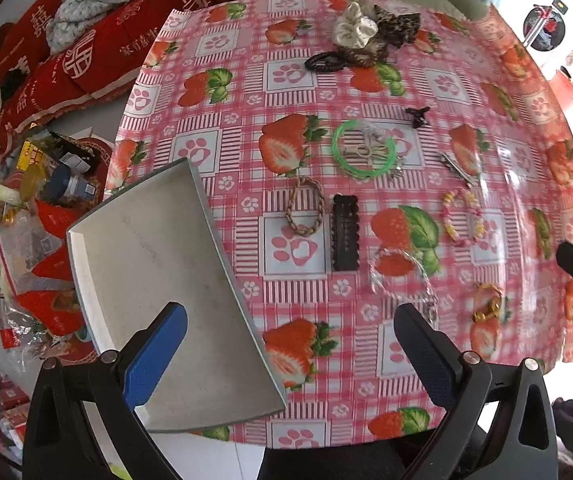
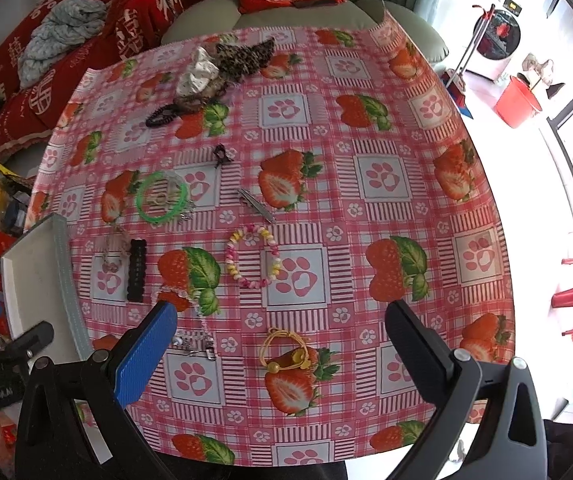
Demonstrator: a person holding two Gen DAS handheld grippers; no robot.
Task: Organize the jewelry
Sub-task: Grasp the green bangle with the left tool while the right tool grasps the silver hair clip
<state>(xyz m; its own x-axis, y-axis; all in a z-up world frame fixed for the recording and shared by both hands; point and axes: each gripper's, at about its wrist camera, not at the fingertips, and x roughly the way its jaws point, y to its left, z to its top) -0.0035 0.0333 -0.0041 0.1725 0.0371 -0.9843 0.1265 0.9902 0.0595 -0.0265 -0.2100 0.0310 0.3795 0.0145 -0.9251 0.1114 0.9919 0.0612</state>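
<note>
Hovering wide apart and empty, the right tongs point(image 2: 282, 344) straddle the yellow bracelet point(image 2: 286, 350), likely the first pick; the left tongs point(image 1: 290, 352), equally wide, wait over the empty tray point(image 1: 146, 248) meant to receive it.

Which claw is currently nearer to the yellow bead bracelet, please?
Right. The right claw hangs open directly around the yellow bead bracelet; the left claw, also open, sits further left by the grey tray.

Pink strawberry-print tablecloth point(image 2: 366, 216), green bangle point(image 2: 161, 197) (neon), grey tray point(image 1: 154, 264).
</note>
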